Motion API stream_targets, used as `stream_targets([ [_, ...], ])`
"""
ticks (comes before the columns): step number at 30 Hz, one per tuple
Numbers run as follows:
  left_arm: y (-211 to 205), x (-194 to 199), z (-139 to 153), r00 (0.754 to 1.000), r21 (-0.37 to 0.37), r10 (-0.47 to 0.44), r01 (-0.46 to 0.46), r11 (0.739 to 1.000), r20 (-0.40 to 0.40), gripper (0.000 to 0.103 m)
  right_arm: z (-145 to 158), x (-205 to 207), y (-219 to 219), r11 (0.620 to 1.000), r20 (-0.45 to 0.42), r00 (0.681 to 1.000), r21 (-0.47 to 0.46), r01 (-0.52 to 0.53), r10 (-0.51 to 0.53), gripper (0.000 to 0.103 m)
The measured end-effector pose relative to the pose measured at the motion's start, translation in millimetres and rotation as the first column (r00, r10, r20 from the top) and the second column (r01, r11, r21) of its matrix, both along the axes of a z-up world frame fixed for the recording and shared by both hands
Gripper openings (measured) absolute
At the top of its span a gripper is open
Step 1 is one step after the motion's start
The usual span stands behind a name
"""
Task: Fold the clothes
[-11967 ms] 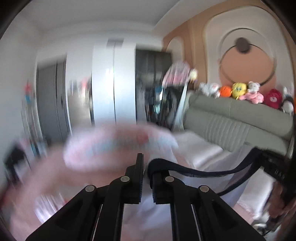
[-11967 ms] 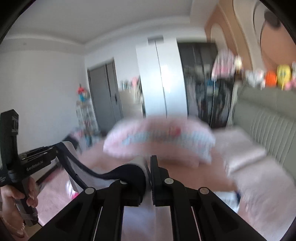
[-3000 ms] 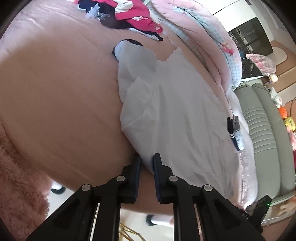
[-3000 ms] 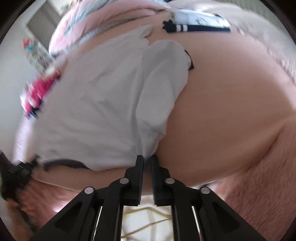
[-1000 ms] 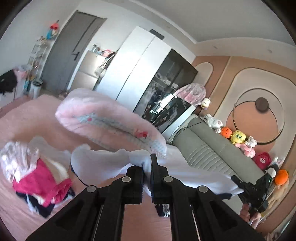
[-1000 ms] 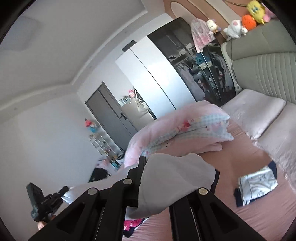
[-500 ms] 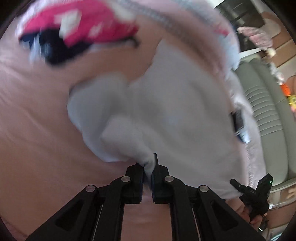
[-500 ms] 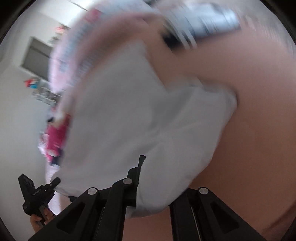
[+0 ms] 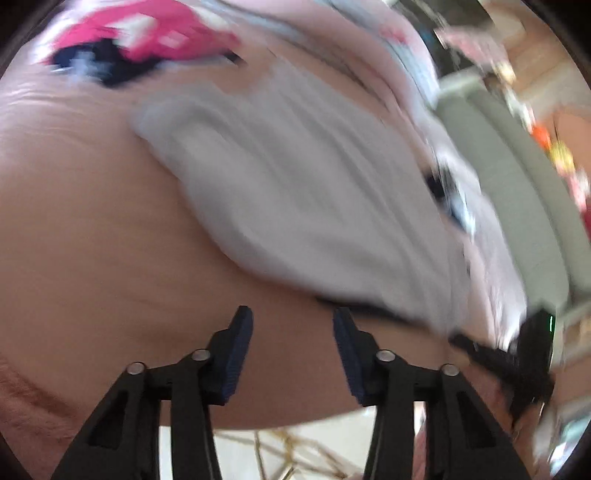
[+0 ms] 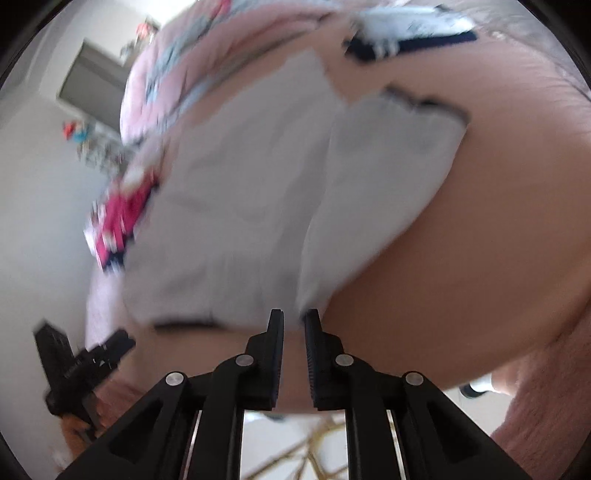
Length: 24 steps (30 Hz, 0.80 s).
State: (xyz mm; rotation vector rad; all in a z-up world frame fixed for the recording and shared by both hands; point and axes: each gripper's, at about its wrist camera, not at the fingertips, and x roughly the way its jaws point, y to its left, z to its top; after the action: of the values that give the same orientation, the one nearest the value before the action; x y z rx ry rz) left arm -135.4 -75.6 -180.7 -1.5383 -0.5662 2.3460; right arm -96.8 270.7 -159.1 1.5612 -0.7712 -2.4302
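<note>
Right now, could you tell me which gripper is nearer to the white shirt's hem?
Right. The right gripper sits at the white shirt hem; the left gripper stands open, short of it.

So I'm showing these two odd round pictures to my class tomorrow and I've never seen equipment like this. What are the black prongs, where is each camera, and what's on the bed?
Each picture comes from a fisheye camera mounted on a hand-held gripper, looking along its two black fingers. A person holds one gripper in each hand.

In the left camera's view, the left gripper is open and holds nothing. In the right camera's view, the right gripper has only a narrow gap between its fingers; blur hides whether it pinches the cloth.

On the pink bed lies a white garment with dark trim, spread out for folding. Beyond it are a pile of pink and navy clothes, a rolled pink quilt and a white and navy folded garment.
</note>
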Motion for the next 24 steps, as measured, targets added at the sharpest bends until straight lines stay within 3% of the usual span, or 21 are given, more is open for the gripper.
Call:
stream_targets([
  [2,13,-10,-8,0.999,-0.047,-0.042,0.043,0.998,0.01,0.035,5,-12,0,1.0,-0.017,1.0,0.029,0.005,-0.005,0.011],
  [5,12,-33,6,0.998,-0.018,-0.038,0.037,0.999,-0.049,0.034,14,-30,0,0.997,-0.043,0.999,0.073,0.014,-0.011,0.011],
  [7,6,-43,21,0.991,0.003,-0.009,0.01,1.0,-0.131,0.034,19,-42,0,0.995,-0.061,0.998,0.102,0.02,-0.014,0.011],
  [10,0,-54,32,0.985,0.007,0.033,-0.032,0.999,-0.169,0.034,27,-60,1,0.989,-0.087,0.996,0.145,0.031,-0.018,0.011],
  [12,-2,-59,25,0.993,0.014,0.04,-0.039,0.999,-0.114,0.034,31,-68,3,0.988,-0.095,0.995,0.153,0.038,-0.023,0.011],
  [17,0,-30,8,0.997,0.053,0.0,0.004,0.999,-0.076,0.034,24,-37,15,0.999,-0.019,0.999,-0.011,0.036,-0.037,0.019],
  [20,8,-19,1,0.997,0.038,-0.026,0.029,0.999,-0.071,0.034,10,-18,-3,0.998,0.034,0.999,-0.056,-0.037,0.038,0.023],
  [22,15,-16,-3,0.996,0.0,-0.044,0.044,0.999,-0.071,0.035,-3,-14,-23,0.996,0.053,0.994,-0.01,-0.093,0.094,0.024],
  [24,27,-16,-3,0.993,-0.08,-0.082,0.075,0.994,-0.09,0.037,-14,-18,-38,0.987,0.05,0.991,0.097,-0.129,0.125,0.024],
])
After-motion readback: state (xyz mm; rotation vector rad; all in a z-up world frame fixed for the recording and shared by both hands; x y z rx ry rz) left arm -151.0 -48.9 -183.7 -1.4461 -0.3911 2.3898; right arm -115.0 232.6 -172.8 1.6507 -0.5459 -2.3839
